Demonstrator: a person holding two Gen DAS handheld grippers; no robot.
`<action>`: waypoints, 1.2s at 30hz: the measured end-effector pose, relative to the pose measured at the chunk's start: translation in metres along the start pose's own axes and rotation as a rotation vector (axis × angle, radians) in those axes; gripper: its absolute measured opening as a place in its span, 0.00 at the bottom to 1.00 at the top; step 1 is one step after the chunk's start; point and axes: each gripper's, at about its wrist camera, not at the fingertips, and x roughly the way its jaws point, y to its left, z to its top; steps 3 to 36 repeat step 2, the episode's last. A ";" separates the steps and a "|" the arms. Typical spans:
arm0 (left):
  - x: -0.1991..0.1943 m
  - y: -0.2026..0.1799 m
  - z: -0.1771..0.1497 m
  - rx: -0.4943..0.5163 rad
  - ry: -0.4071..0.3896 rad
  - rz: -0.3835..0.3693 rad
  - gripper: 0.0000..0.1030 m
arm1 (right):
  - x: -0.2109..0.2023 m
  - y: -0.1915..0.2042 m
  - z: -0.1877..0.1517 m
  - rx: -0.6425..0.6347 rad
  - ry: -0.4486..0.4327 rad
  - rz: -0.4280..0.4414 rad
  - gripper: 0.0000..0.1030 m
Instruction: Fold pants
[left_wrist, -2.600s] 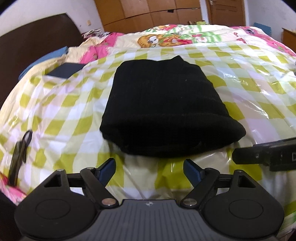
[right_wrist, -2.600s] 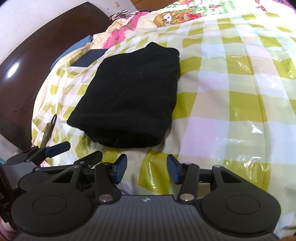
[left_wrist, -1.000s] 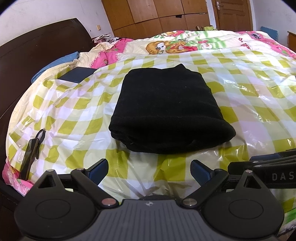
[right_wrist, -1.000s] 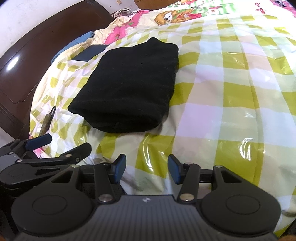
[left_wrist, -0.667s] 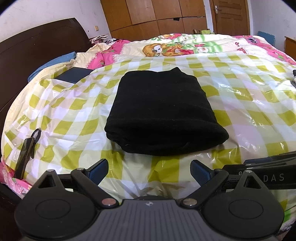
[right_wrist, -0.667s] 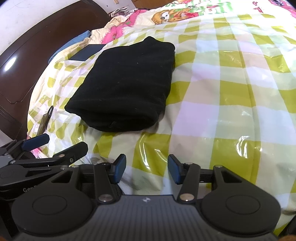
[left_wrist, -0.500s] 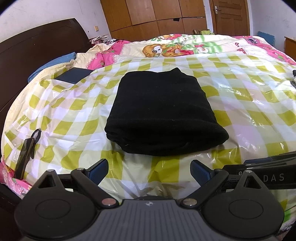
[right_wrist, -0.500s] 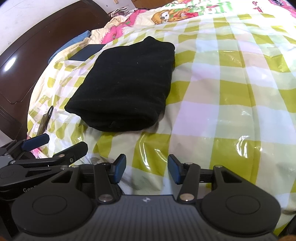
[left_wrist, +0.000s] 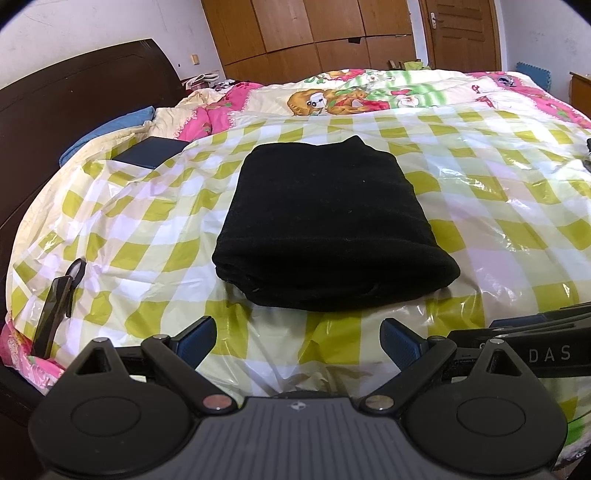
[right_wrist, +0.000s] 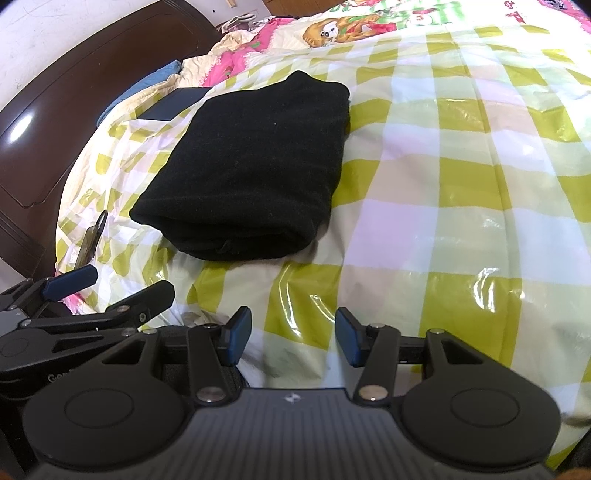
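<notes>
The black pants (left_wrist: 328, 225) lie folded into a thick rectangle on the green-and-white checked plastic sheet (left_wrist: 498, 206) over the bed; they also show in the right wrist view (right_wrist: 251, 173). My left gripper (left_wrist: 297, 341) is open and empty, held back from the near edge of the pants. My right gripper (right_wrist: 293, 338) is open and empty, near the bed's front edge, to the right of the pants. The left gripper's fingers (right_wrist: 70, 284) show at the left of the right wrist view.
A dark wooden headboard (left_wrist: 74, 107) runs along the left. A dark blue flat box (left_wrist: 151, 157) and a blue pillow (left_wrist: 107, 133) lie near it. A dark clip-like tool (left_wrist: 57, 302) lies at the sheet's left edge. Wooden wardrobes (left_wrist: 314, 33) stand behind the bed.
Both grippers have drawn back from the pants since 2.6 s ago, and the left one opened wider. In the last half second nothing has visibly moved.
</notes>
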 end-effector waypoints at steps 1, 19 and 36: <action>0.000 0.000 0.000 -0.002 0.001 0.002 1.00 | 0.000 0.000 0.000 0.000 0.000 0.000 0.50; 0.000 0.001 0.000 -0.003 0.001 0.003 1.00 | 0.000 0.000 0.000 0.000 0.000 0.000 0.51; 0.000 0.001 0.000 -0.003 0.001 0.003 1.00 | 0.000 0.000 0.000 0.000 0.000 0.000 0.51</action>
